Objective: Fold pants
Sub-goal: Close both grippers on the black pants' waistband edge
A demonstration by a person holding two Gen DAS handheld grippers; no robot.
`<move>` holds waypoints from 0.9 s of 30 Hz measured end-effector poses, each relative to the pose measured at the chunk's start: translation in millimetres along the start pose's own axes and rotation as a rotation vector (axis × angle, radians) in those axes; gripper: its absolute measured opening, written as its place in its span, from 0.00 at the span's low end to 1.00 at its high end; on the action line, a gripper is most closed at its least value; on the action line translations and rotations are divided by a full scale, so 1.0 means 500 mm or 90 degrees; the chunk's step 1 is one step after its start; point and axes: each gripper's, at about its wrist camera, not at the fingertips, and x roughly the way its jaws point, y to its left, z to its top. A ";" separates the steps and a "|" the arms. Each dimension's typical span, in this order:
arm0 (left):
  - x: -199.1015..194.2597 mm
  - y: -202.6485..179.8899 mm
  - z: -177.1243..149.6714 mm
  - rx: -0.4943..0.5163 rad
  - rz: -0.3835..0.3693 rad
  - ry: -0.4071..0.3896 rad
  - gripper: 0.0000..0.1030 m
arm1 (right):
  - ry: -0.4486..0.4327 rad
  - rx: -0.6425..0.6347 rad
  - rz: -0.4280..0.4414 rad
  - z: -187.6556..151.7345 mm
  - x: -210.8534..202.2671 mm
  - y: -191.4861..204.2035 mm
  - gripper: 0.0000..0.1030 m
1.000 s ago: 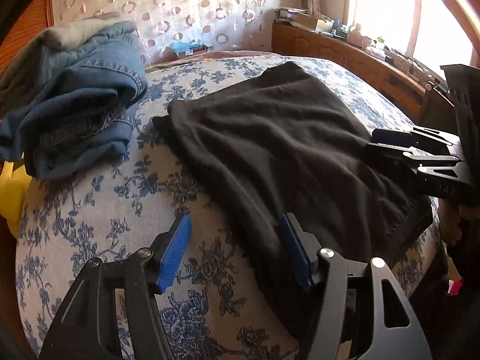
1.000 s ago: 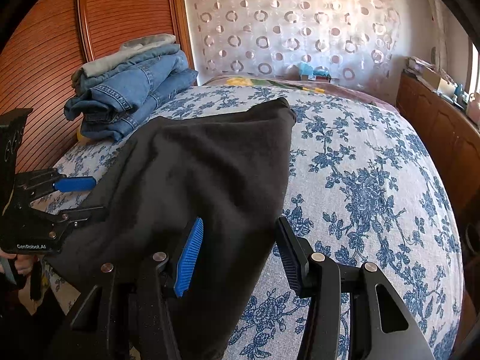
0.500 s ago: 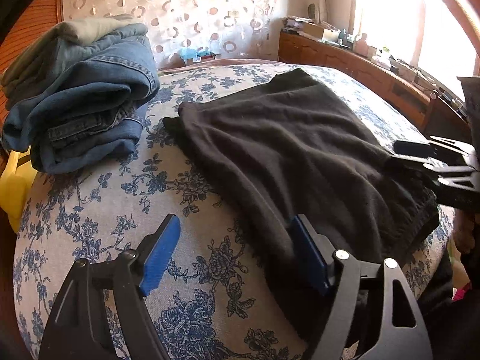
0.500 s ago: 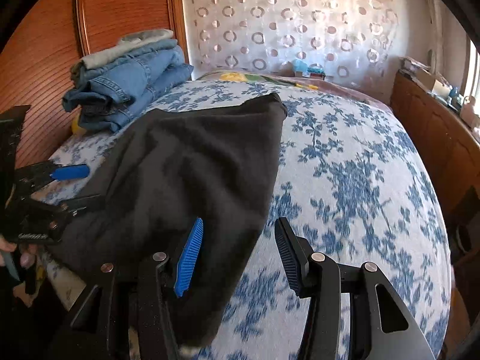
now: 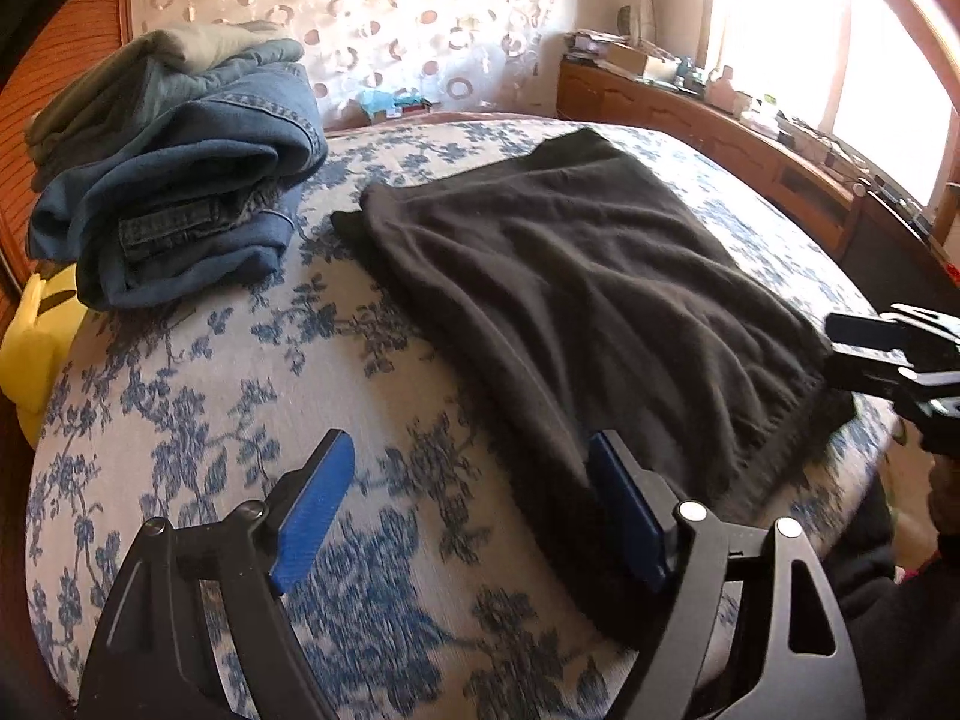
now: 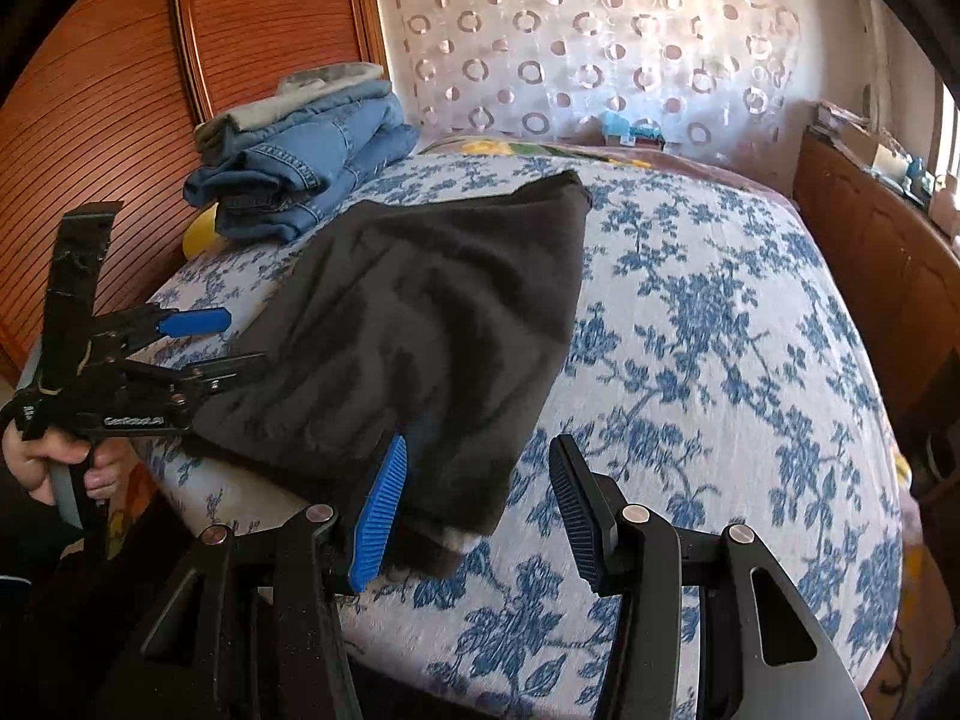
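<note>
black pants (image 5: pixel 576 300) flat on bed; both jaws apart, empty; only right view shows person's hand (image 6: pixel 54 462).

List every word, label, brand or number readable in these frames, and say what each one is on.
"GenRobot.AI": white lettering on the black body of the left gripper, seen from the right wrist view.
A second white mark at the far left end of that body is cut off and unreadable.
The boxes and bottles on the wooden sideboard are too small and overexposed to read.
</note>
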 end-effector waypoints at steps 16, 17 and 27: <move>-0.058 -0.020 -0.048 -0.027 -0.061 -0.003 0.51 | 0.027 0.021 0.013 -0.018 0.022 -0.001 0.38; -0.059 -0.023 -0.049 -0.025 -0.062 -0.002 0.50 | 0.027 0.022 0.014 -0.019 0.021 -0.001 0.38; -0.061 -0.039 -0.058 -0.030 -0.090 -0.002 0.33 | 0.023 0.017 0.023 -0.025 0.023 0.003 0.31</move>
